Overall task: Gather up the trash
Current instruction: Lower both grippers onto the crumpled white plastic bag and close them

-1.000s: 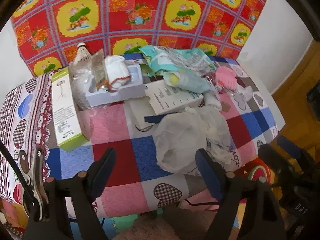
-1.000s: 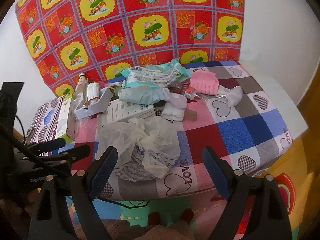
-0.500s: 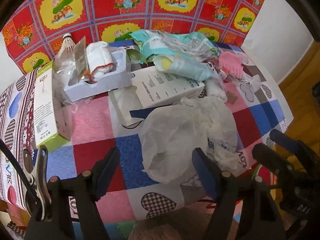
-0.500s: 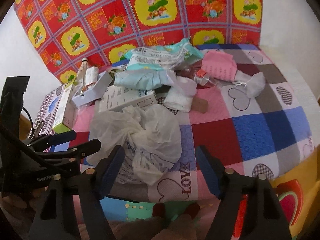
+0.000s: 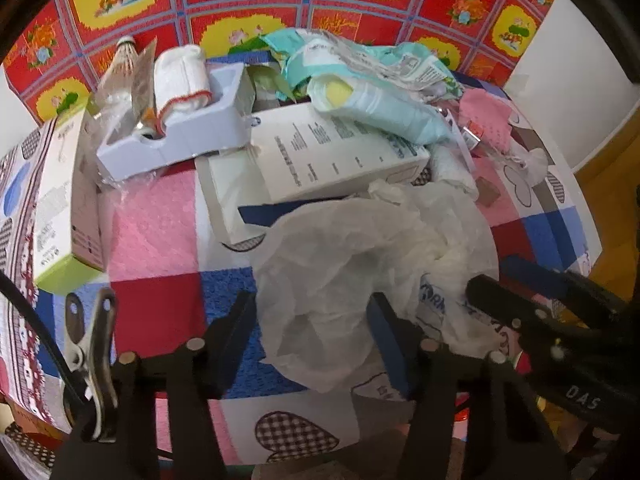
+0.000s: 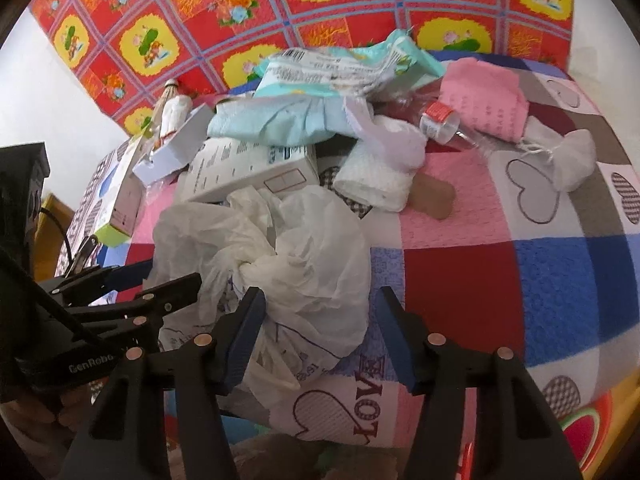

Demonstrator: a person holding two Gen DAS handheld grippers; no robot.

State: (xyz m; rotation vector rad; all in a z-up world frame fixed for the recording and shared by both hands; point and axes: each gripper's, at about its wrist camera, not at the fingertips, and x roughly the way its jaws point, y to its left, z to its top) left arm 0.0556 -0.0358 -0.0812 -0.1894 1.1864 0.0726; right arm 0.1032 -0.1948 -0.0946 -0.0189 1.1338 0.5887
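A table draped in a patchwork cloth of pink, blue, red and white squares with hearts lay beneath both grippers, and a red floral cloth hung beyond it. Straight ahead of both grippers, at the near edge of the table, lay a crumpled white plastic bag.

The left gripper had its jaws parted and had just been closing; the bag's near-left lobe lay between the blue pads, but whether they pressed it could not be told. The right gripper likewise stood with jaws parted and just closing, the bag's right-hand fold between them, its left pad close against the plastic and its right pad clear over the cloth. In the right wrist view the left gripper reached in from the left, at the bag's edge.

Beyond the bag lay a white printed box, with a pale blue packet on top. To the far left of the left gripper lay a green-edged box and a white moulded tray holding a rolled white cloth. To the far right of the right gripper lay a pink cloth and a small clear bottle with a red cap.
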